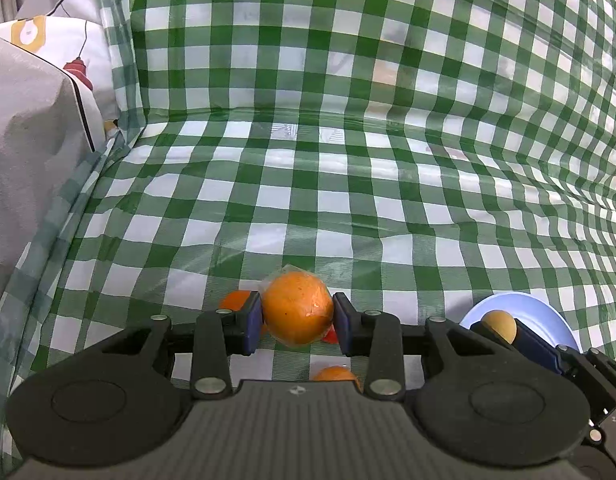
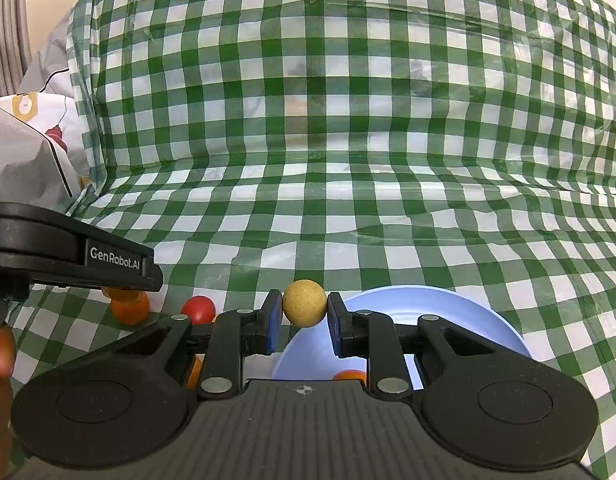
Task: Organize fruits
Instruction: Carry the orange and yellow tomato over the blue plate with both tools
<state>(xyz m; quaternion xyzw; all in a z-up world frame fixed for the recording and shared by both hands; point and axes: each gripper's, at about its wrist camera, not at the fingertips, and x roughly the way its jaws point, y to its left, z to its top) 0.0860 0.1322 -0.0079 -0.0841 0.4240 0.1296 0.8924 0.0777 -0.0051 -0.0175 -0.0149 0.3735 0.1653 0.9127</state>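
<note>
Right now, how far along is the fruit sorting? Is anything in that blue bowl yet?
Partly. One orange fruit already seems to lie in the blue bowl. In hand: the right gripper clamps a small tan round fruit at the bowl's edge, and the left gripper clamps a wrapped orange. Left on the checked cloth: a red fruit and another orange one.

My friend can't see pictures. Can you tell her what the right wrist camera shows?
The right gripper holds a small tan ball above a light blue plate. Everything sits on a green and white checked cloth, with a red fruit to the left.
</note>
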